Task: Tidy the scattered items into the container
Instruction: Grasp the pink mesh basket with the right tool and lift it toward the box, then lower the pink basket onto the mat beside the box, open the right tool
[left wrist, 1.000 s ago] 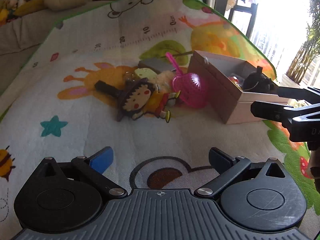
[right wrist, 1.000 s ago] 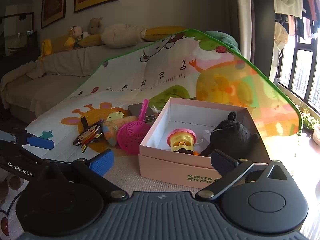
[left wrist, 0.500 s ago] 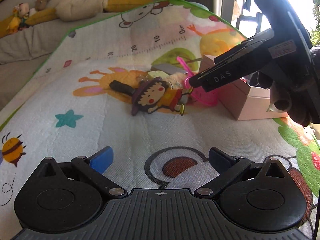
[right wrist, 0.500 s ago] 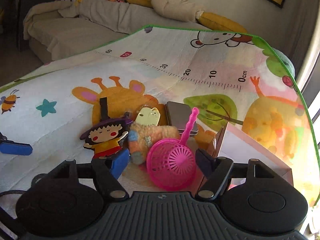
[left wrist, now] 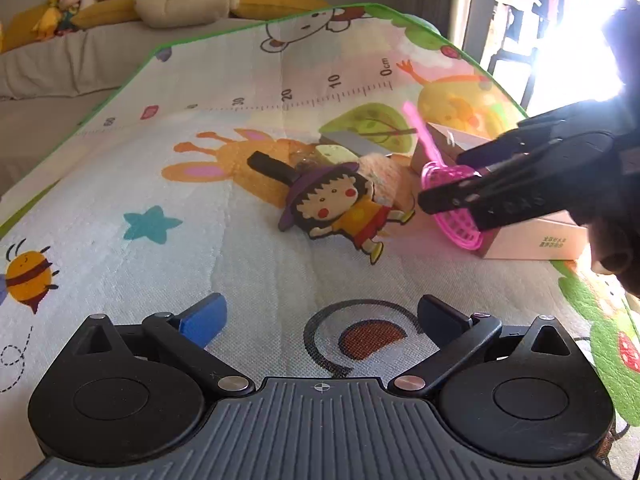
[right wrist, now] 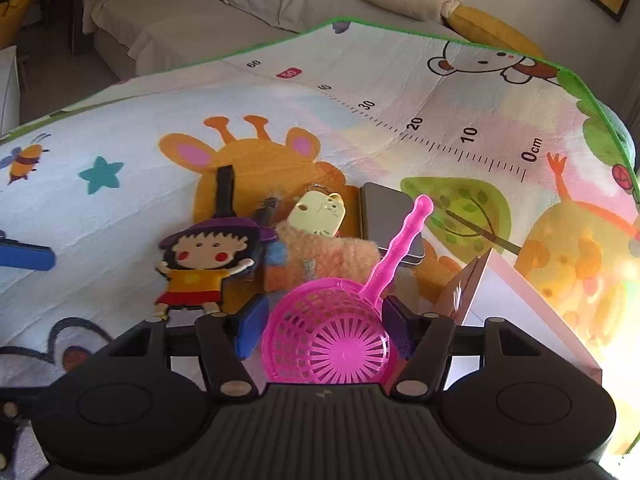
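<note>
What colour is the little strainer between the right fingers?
Bright pink all over, the strainer has a mesh bowl; clearest in the right wrist view.

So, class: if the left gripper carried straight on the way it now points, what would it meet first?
Probably the play mat just ahead of the left gripper, since it points downward at bare mat. The cartoon girl figure lies farther along, though depth is hard to judge.

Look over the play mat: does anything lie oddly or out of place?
Yes. The loose toys sit heaped beside the pink box, not in it: the witch-hat doll overlaps a fuzzy orange toy, and the pink scoop leans against the box wall, between the right tool's closing fingers.
</note>
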A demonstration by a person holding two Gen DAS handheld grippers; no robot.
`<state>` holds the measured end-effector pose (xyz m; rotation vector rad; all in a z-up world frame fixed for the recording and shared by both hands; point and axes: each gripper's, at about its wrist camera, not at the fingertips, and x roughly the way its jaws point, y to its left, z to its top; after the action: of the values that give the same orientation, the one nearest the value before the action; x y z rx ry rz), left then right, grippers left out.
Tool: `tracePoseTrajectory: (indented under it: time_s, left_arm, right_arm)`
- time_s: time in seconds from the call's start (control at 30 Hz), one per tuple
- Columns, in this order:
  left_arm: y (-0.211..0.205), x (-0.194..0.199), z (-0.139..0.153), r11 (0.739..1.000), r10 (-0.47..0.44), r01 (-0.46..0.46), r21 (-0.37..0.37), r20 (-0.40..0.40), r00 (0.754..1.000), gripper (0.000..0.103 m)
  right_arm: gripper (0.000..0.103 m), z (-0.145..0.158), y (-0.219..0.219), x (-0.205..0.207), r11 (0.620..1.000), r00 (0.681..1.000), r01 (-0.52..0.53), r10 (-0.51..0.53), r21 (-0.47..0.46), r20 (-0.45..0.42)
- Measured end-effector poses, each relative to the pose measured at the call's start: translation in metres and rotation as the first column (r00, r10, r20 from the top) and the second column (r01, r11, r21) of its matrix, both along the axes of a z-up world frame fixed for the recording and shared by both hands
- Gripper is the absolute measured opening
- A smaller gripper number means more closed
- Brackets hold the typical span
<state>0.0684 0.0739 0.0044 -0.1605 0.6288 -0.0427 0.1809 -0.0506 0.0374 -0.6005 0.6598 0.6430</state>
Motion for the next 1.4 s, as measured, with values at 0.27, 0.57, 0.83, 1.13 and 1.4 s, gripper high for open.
tracePoseTrajectory:
  time_s: [0.27,0.57,0.83,1.13,1.4]
  left_arm:
    - [-0.014,0.004,0.000,0.996,-0.012,0.016,0.092,-0.034,0.999,0.103]
    - [-0.025,0.024,0.022,0.997,0.041,-0.039,0.062,-0.028,0.999,0.103]
    - [-0.027,0.011,0.033,0.995,0.060,-0.058,0.082,-0.018,0.998,0.103]
    - [-0.020,-0.003,0.032,0.994,0.082,-0.079,0.081,-0.026,0.996,0.103]
    - [-0.029,-0.021,0.037,0.996,0.044,-0.044,0.081,-0.008,0.999,0.103]
  right_arm:
    - [0.035,0.013,-0.079,-0.102,0.997,0.999,0.044,-0.043,0.062,-0.014]
    - [0.068,-0.005,-0.132,-0.137,0.958,0.979,0.201,-0.203,0.207,-0.012]
    - [0.100,-0.024,-0.098,-0.122,0.985,0.979,0.107,-0.128,0.135,0.161]
    - [0.020,-0.038,-0.082,-0.101,0.996,0.992,0.072,-0.078,0.060,0.104]
    - [0.007,-0.003,-0.100,-0.122,0.966,0.996,0.094,-0.093,0.239,-0.015]
